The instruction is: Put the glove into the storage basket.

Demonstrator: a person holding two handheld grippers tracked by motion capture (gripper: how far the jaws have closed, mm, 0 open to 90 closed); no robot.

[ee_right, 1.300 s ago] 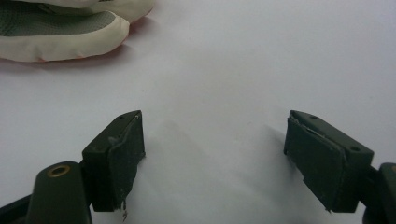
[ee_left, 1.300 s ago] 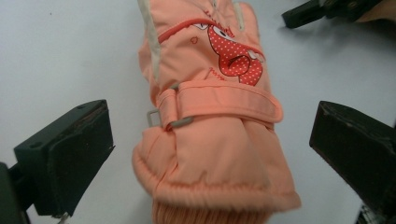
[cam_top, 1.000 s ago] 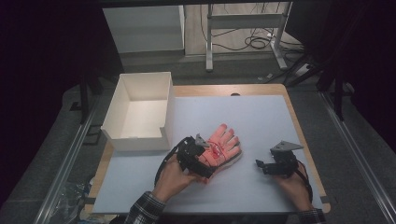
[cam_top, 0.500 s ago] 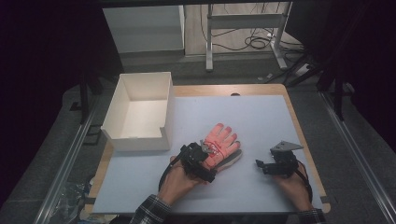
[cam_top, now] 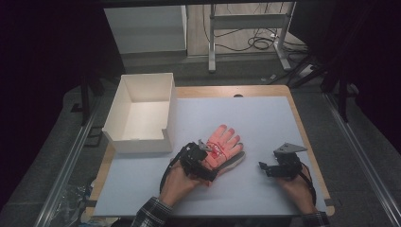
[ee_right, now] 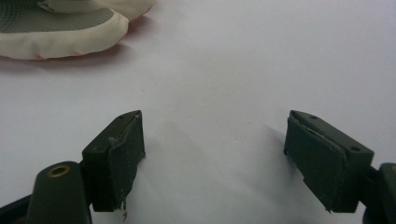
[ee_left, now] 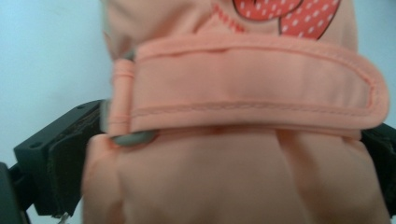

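A pink glove (cam_top: 222, 144) with a red dotted patch lies fingers away from me on the pale mat (cam_top: 265, 118). It rests on a grey and cream glove (cam_top: 235, 161) that sticks out at its right. My left gripper (cam_top: 207, 160) stands open at the pink glove's cuff. In the left gripper view the strapped cuff (ee_left: 243, 107) lies between the two spread jaws of the left gripper (ee_left: 219, 158). My right gripper (cam_top: 263, 166) rests open on the mat to the right of the gloves, nothing between its fingers (ee_right: 217, 154). The grey and cream glove (ee_right: 56, 28) lies ahead of it to the left.
An open white box (cam_top: 142, 142), with nothing in it, stands at the mat's left edge. The wooden table edge (cam_top: 309, 142) runs along the right. Behind the table are a metal stand (cam_top: 246, 21) and cables on the floor.
My left gripper has drawn back a little along the pink glove toward its cuff. The right gripper has not moved.
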